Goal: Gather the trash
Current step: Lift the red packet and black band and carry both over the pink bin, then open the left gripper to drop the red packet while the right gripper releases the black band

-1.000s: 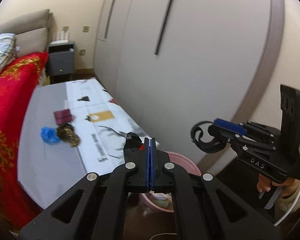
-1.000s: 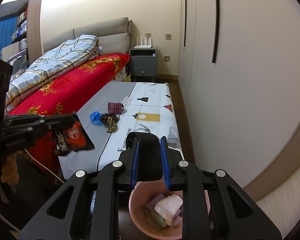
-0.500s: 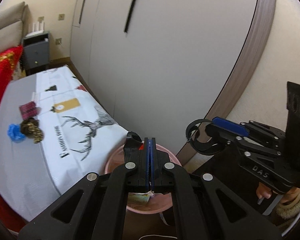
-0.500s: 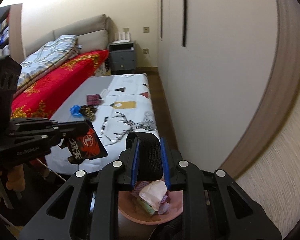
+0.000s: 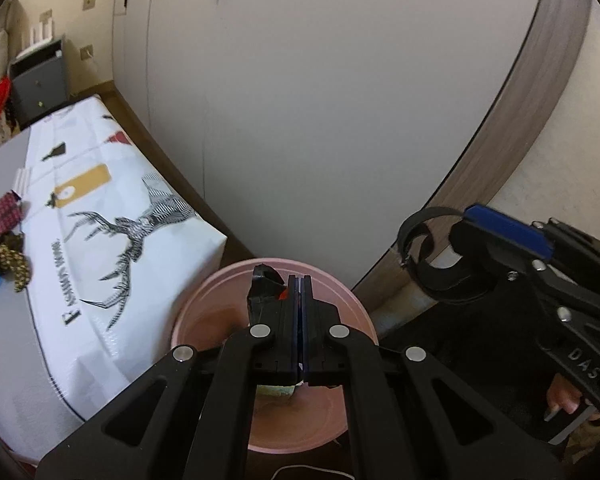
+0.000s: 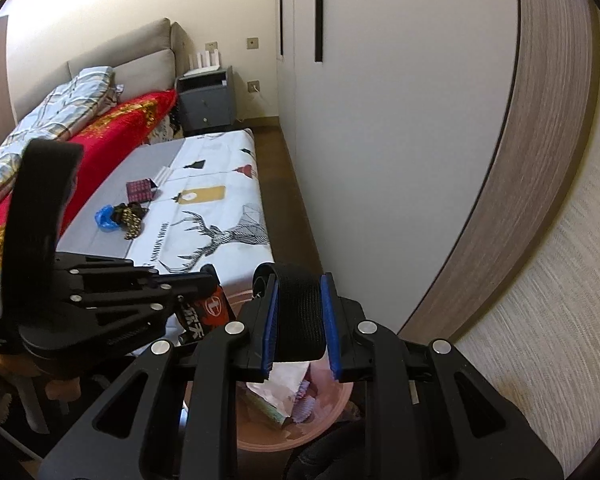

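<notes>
My left gripper (image 5: 299,280) is shut on a black and red snack wrapper (image 5: 265,289), held right over the pink trash bin (image 5: 352,308). In the right wrist view the wrapper (image 6: 206,312) hangs from the left gripper (image 6: 208,274) at the bin's (image 6: 268,442) left side. My right gripper (image 6: 298,280) is shut on a black elastic band (image 6: 298,312) above the bin; the band also shows in the left wrist view (image 5: 428,256). The bin holds tissues and wrappers (image 6: 280,392).
A low table with a white deer-print cloth (image 5: 100,240) stands left of the bin, carrying a dark red packet (image 6: 139,189), a brown-gold crumpled wrapper (image 6: 130,218) and a blue scrap (image 6: 105,218). A bed (image 6: 112,128), a grey nightstand (image 6: 206,100) and wardrobe doors (image 5: 300,100) surround it.
Both grippers have swung right and down from the table toward the pink bin. The left gripper with its wrapper now hangs over the bin's opening.
</notes>
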{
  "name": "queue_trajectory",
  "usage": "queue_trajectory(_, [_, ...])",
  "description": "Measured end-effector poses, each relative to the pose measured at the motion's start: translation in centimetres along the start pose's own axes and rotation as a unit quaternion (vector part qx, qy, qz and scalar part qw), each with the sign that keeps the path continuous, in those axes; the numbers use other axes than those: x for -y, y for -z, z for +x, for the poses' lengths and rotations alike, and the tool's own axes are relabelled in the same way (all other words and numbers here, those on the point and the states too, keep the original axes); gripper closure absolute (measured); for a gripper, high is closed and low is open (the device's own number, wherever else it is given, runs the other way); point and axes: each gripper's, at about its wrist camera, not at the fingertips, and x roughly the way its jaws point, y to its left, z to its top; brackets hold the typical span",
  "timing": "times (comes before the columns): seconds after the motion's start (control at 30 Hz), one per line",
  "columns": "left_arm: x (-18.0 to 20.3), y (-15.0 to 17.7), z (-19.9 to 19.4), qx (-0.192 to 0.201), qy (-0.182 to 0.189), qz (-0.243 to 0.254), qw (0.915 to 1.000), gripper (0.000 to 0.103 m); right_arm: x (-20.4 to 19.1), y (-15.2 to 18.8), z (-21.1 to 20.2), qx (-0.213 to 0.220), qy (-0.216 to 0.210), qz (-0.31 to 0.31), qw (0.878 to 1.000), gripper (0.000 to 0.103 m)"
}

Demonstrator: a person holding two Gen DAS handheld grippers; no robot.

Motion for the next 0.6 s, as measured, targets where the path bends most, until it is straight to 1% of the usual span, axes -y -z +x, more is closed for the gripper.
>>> queue_trajectory(0.07, [-0.2,0.1,0.9,-0.01,-0.001,0.001,0.9999,0.1,0.1,0.0,0.3,-0.004,0.001,0.004,1.0,0.082])
queue_trajectory(0.1, [-0.4,0.1,1.3,-0.015,-0.003,-0.001,0.9999,0.094,0.2,0.1,0.4,-0.005,0.001,0.005,1.0,0.082])
queue_trajectory(0.13, [-0.7,0.2,1.6,-0.021,-0.006,-0.003,0.9998,0.078,0.3,0.1,0.5,-0.006,0.0,0.007,1.0,0.082])
queue_trajectory(0.17, [-0.8,0.3,1.8,-0.024,-0.014,-0.005,0.9996,0.065,0.2,0.1,0.8,-0.008,0.0,0.008,1.0,0.082])
queue_trajectory(0.2, [-1.1,0.4,1.7,-0.023,-0.032,-0.01,0.9992,0.041,0.2,0.1,1.0,-0.01,0.0,0.008,1.0,0.082])
queue_trajectory(0.23, [-1.3,0.4,1.5,-0.016,-0.049,-0.017,0.9985,0.029,0.1,0.1,1.1,-0.011,0.0,0.008,1.0,0.082])
queue_trajectory(0.3, [-1.8,0.4,1.0,-0.009,-0.072,-0.028,0.997,0.023,-0.2,-0.1,1.6,-0.016,-0.004,0.008,1.0,0.081])
queue_trajectory(0.33, [-2.1,0.3,0.7,-0.011,-0.085,-0.034,0.9958,0.021,-0.3,0.0,1.8,-0.019,-0.005,0.008,1.0,0.081])
queue_trajectory(0.37, [-2.4,0.3,0.3,-0.018,-0.1,-0.039,0.9941,0.021,-0.4,0.1,2.0,-0.022,-0.007,0.008,1.0,0.081])
queue_trajectory(0.43, [-3.1,0.5,-0.5,-0.029,-0.119,-0.048,0.9913,0.02,-0.8,0.1,2.4,-0.028,-0.011,0.007,1.0,0.081])
queue_trajectory(0.53, [-4.2,0.9,-1.8,-0.045,-0.133,-0.066,0.9879,0.02,-1.5,0.1,3.2,-0.038,-0.021,0.006,0.999,0.081])
queue_trajectory(0.6, [-5.1,1.4,-2.9,-0.047,-0.141,-0.08,0.9857,0.02,-2.2,0.0,3.7,-0.044,-0.028,0.003,0.999,0.081])
